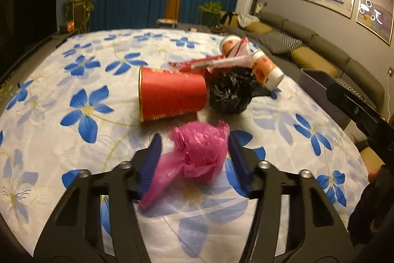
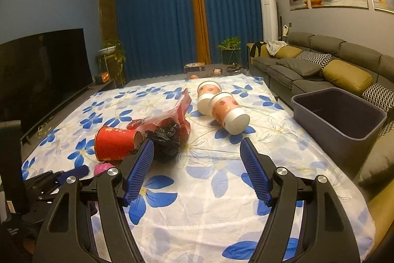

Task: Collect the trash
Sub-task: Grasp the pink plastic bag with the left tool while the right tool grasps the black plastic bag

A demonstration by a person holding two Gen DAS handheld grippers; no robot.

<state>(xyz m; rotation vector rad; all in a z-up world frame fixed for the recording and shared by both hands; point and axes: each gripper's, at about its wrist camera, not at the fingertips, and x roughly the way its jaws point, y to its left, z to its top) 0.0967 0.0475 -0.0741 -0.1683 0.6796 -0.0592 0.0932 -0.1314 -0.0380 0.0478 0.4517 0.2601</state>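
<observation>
Left tool brackets pink bag

Left tool wide open, holding nothing; crumpled pink plastic bag sits between its fingers on the floral-cloth surface. Right tool open, empty, farther off. Grey plastic bin right of it.
</observation>
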